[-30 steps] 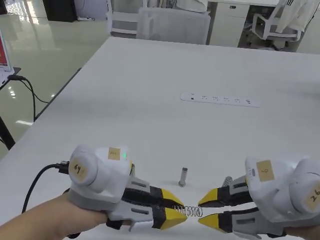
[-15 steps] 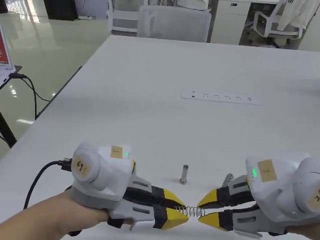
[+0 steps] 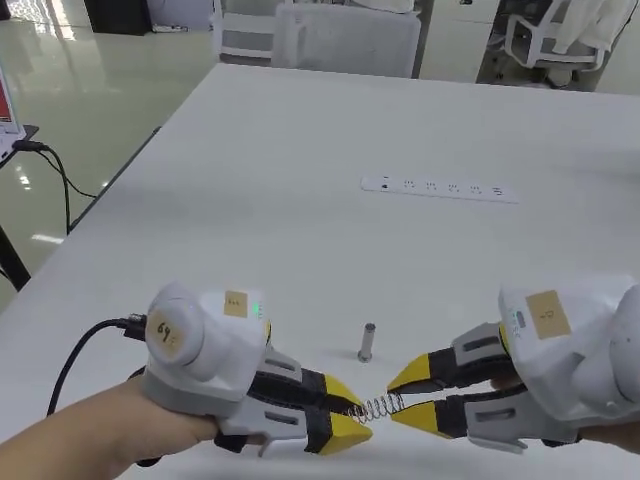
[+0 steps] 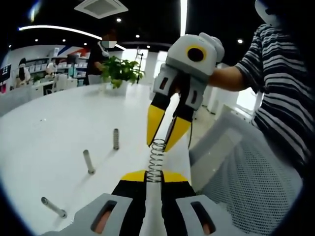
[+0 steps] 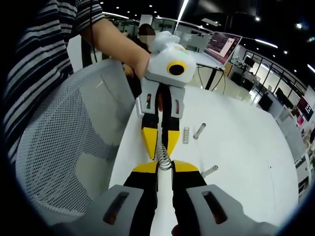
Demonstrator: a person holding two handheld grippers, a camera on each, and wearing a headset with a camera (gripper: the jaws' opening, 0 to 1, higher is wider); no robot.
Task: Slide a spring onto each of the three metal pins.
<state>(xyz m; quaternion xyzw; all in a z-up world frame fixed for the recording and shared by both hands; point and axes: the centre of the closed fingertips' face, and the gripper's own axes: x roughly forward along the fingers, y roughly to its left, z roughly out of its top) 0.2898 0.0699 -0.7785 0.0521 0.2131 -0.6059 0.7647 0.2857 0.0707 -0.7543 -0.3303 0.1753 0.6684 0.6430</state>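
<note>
**Head view.** The left gripper (image 3: 354, 416), grey-white with black-and-yellow jaws, sits low over the white table (image 3: 300, 180). Its jaws are pinched on one end of a small bare-steel coil spring (image 3: 378, 406). The spring lies roughly level and bridges to the right gripper (image 3: 397, 398), whose jaws stand partly apart about the other end. A short grey metal pin (image 3: 367, 341) stands upright just behind the spring, not touching it. A white power strip (image 3: 440, 188) lies further back.

**Left gripper view.** The left gripper's own jaws are closed on the near coils. The right gripper's jaws are parted astride the far coils; I cannot tell whether they touch. One pin (image 4: 88, 161) stands on the table, and another pin (image 4: 53, 207) lies flat.

**Right gripper view.** The right gripper's own jaws are narrowly apart with the spring end between them. A second spring (image 5: 186, 135) stands just beside a pin.
</note>
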